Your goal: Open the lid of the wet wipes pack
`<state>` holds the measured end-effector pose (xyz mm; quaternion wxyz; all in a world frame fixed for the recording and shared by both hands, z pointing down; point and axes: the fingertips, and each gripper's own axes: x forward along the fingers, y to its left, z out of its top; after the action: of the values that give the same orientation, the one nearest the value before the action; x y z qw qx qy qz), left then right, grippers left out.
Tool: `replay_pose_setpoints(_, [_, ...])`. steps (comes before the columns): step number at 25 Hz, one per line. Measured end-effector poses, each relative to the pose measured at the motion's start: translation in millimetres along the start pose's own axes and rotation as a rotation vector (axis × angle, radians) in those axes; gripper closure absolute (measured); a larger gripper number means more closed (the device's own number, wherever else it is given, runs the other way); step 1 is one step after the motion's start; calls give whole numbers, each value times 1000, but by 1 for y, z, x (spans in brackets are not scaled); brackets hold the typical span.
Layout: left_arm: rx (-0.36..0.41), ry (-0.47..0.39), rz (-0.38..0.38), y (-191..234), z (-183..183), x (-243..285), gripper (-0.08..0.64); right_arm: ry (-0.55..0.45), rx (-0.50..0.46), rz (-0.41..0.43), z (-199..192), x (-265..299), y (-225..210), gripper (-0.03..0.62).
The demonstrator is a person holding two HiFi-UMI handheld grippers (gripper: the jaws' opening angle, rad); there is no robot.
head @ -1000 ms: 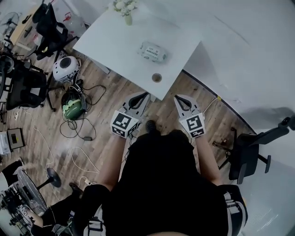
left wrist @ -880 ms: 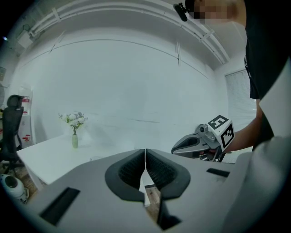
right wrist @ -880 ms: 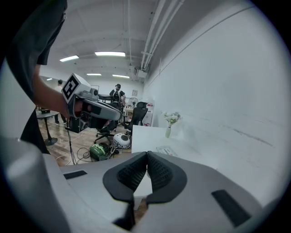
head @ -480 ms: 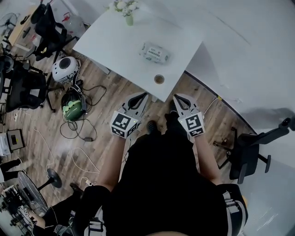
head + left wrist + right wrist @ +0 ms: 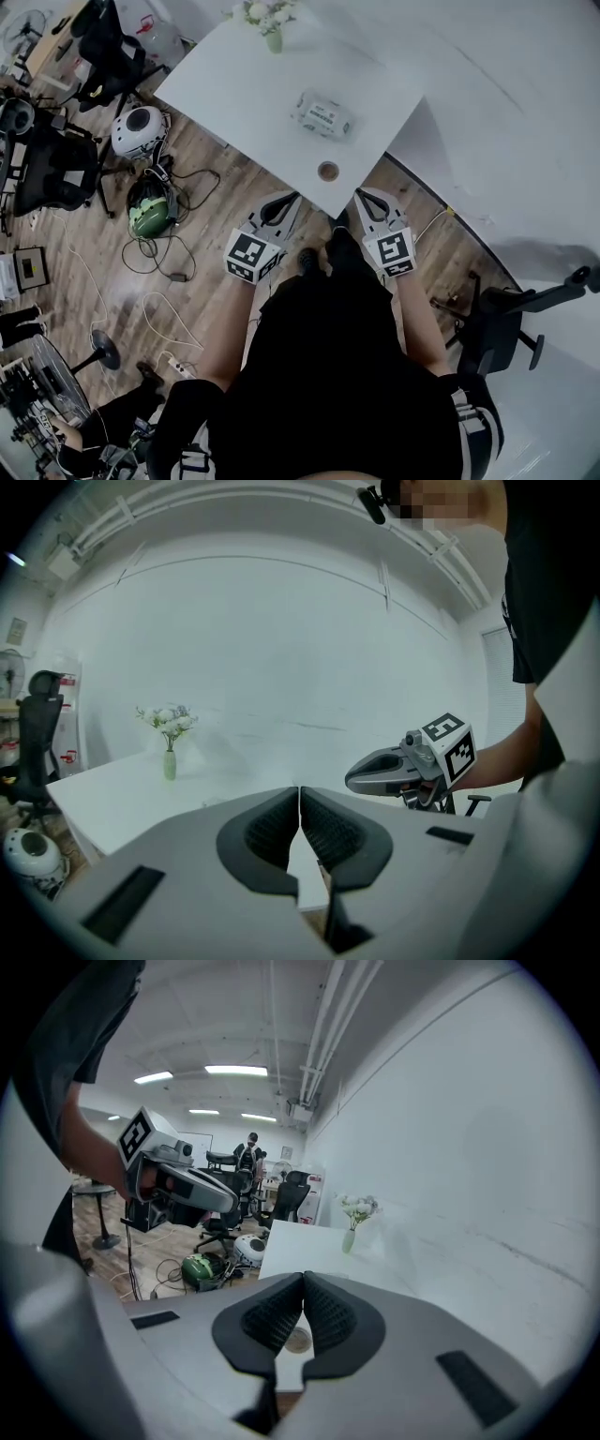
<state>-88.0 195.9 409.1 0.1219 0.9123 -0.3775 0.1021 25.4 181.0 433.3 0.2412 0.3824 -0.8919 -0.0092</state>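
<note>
Sharing table (image 5: 234, 94): wet wipes pack (image 5: 324, 115), vase (image 5: 273, 42) of flowers (image 5: 262, 11)

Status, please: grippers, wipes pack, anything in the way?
Left gripper shut, empty; right gripper same. Wipes pack on table, untouched. Round thing near edge, before pack.

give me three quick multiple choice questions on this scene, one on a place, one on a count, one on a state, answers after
1. Where does the wet wipes pack lie?
A. on the white table
B. in a basket
C. on a shelf

2. How many flower vases stand on the table?
A. one
B. two
C. three

3. How do the fingers of the left gripper and right gripper stand?
A. wide apart
B. together, holding nothing
C. clamped on the pack

Answers:
1 A, the head view shows it lying mid-table.
2 A, a single vase stands near the far edge.
3 B, each gripper view shows its fingers meeting with nothing between.
</note>
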Motion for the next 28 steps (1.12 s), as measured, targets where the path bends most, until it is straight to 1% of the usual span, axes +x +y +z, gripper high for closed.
replay_pose_setpoints(3, [-7, 7, 16, 12, 5, 14, 535, -12, -44, 2, 9, 13, -17, 575])
replay_pose_setpoints(10, [-24, 12, 65, 40, 15, 63, 535, -16, -45, 59, 4, 51, -67, 575])
replay_pose_setpoints(14, [-34, 23, 105, 55, 21, 92, 535, -19, -50, 102, 1, 73, -95, 575])
replay_pose_setpoints(19, [-28, 32, 152, 67, 35, 126, 535, -38, -56, 160, -3, 99, -129, 575])
replay_pose_setpoints(28, [-43, 57, 268, 93, 45, 162, 535, -84, -79, 275, 3, 142, -170, 575])
